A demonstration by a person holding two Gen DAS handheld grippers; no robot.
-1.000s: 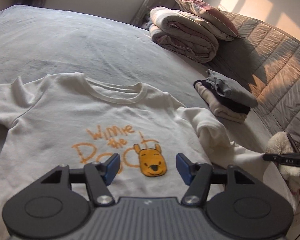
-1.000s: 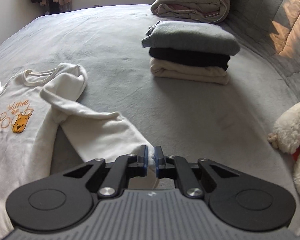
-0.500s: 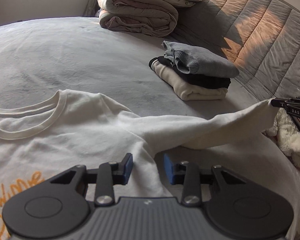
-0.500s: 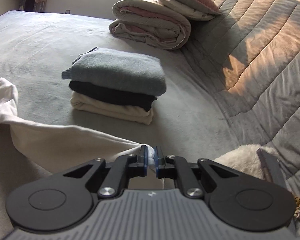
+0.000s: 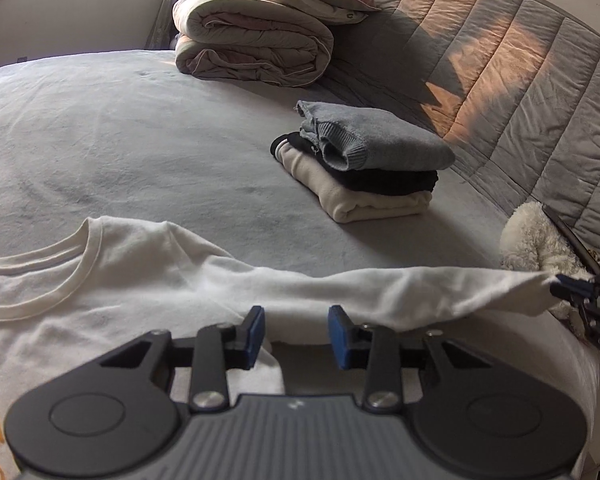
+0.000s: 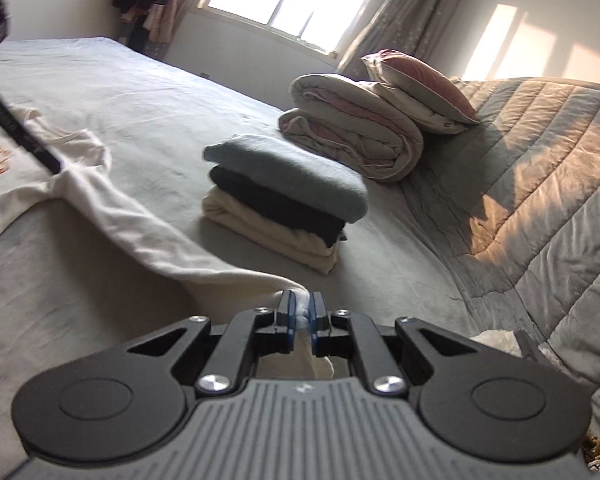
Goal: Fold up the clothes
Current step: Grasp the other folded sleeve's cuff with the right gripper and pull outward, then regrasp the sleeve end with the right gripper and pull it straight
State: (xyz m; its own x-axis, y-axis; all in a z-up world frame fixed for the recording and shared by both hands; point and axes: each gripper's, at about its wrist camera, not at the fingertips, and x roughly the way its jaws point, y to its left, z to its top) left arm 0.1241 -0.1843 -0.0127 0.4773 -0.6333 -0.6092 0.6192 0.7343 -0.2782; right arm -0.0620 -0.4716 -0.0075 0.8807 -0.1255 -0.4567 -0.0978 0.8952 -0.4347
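Right gripper (image 6: 303,312) had its blue pads pinched tight on the cuff of the sleeve (image 6: 148,232); cloth bunched between them and hung below. In the left wrist view the same gripper (image 5: 568,290) showed at the right edge, sleeve (image 5: 380,292) stretched level across the middle of the frame, long axis running left to right from shoulder to cuff.

Left gripper (image 5: 296,330) stood open, holding nothing, pads either side of the sleeve's lower edge at centre frame, just short of the cloth near the armpit. Left was the nearer hand to the shoulder end; the right owned the cuff. Judgement: the fold likely turns on that line, with the sleeve swung back over the body of the sweatshirt (image 5: 100,304).

The sweatshirt lay flat on the grey bed (image 5: 140,140), lower left of frame, ribbed round collar up, orange print at the bottom left corner. Soft, thick, cream knit, slightly fuzzy.

A stack of folded clothes (image 5: 364,164) sat right of centre: grey over black over cream. Rolled duvet (image 5: 252,44) upper centre; white plush toy (image 5: 536,240) far right.
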